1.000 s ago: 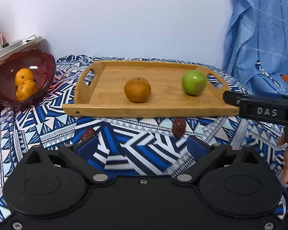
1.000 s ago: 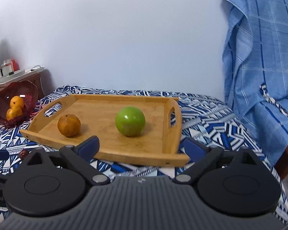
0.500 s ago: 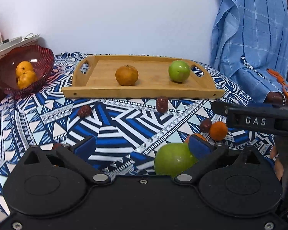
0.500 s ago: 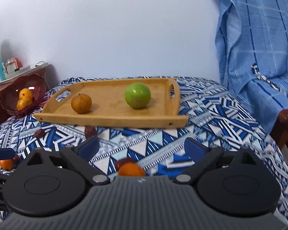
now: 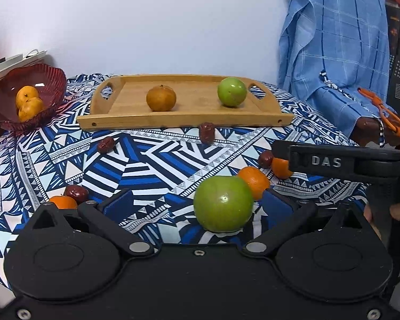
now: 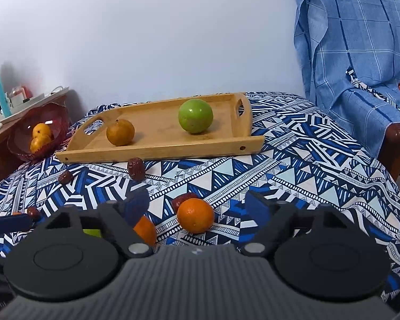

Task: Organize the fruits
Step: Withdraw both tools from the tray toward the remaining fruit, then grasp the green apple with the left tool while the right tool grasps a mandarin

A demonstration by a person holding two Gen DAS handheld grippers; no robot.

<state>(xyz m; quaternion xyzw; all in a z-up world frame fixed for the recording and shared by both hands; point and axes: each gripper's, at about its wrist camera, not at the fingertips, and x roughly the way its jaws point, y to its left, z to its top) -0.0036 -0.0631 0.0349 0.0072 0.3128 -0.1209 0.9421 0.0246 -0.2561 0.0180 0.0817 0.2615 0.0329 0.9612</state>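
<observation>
A wooden tray (image 5: 136,121) (image 6: 221,148) at the back holds a dull orange (image 5: 161,98) (image 6: 120,132) and a green apple (image 5: 231,91) (image 6: 195,116). My left gripper (image 5: 197,206) is open; a second green apple (image 5: 223,203) lies on the cloth between its fingers, nearer the right one. My right gripper (image 6: 200,204) is open, with a bright orange (image 6: 195,215) on the cloth between its fingers. Another orange (image 6: 145,230) (image 5: 254,182) lies by its left finger. Several dark red dates (image 5: 207,132) (image 6: 136,168) lie scattered on the cloth.
A red bowl (image 5: 49,80) (image 6: 58,117) with oranges stands at the far left. A blue checked cloth (image 5: 338,53) hangs over a chair at the right. Another orange (image 5: 62,202) lies by my left gripper's left finger. The right gripper's body (image 5: 346,162) crosses the left wrist view.
Both grippers have drawn back from the tray and lower over the cloth. The near green apple and the loose oranges have come into view between the fingers.
</observation>
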